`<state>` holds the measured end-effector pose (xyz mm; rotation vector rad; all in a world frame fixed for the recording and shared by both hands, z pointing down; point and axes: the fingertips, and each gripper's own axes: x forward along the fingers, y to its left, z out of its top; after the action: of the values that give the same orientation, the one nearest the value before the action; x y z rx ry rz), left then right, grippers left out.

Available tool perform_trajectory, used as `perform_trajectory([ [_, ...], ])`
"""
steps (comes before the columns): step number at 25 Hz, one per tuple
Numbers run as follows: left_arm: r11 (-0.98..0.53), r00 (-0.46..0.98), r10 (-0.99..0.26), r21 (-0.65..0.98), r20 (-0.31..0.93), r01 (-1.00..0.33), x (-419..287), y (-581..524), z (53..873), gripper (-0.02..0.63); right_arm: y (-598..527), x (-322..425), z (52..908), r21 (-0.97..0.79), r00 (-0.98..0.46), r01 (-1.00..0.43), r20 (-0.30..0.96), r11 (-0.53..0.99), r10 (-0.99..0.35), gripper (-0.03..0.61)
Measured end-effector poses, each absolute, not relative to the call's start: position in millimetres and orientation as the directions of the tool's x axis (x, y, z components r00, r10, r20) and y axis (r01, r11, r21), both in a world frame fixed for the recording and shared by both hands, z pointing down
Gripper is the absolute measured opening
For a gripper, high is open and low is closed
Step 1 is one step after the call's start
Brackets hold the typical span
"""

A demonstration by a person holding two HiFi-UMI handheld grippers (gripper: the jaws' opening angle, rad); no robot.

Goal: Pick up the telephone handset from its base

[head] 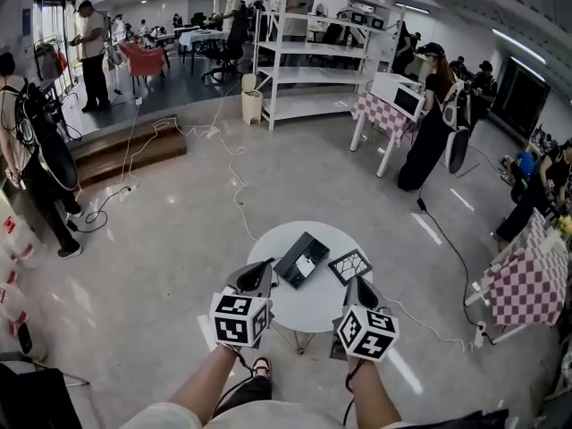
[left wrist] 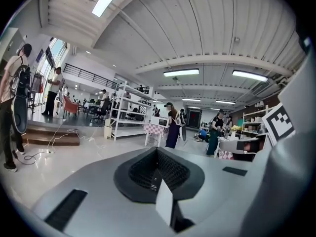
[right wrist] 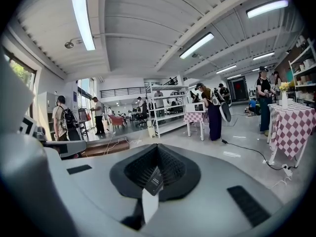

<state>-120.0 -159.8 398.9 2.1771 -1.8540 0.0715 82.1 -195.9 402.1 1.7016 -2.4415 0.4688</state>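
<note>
The telephone is sitting near the middle of the small round surface, its handset seemingly on the base, with a patterned tile just beside it. The left gripper and right gripper are hovering at the near rim, each with fingers pressed together on nothing. The reaching fingers will likely need spreading first, then closing across the handset's narrow width. The rim is lying close on every side, while open floor is giving room all around.

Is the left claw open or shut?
Shut: the jaws of the left claw meet in its own view, nothing between them.
</note>
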Motion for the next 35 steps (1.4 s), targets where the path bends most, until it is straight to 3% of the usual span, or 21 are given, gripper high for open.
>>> perform_trajectory([
  [27, -0.239, 0.301, -0.925, 0.262, 0.233, -0.935, -151.8, -322.5, 412.6, 0.015, -327.2, 60.3, 408.8, -0.134, -0.222, -0.973, 0.348, 0.186, -0.911, 0.021],
  [35, -0.248, 0.321, -0.900, 0.257, 0.294, -0.934, -151.0, -348.5, 439.8, 0.015, -354.1, 58.1, 430.4, -0.159, -0.206, -0.975, 0.375, 0.156, -0.904, 0.023],
])
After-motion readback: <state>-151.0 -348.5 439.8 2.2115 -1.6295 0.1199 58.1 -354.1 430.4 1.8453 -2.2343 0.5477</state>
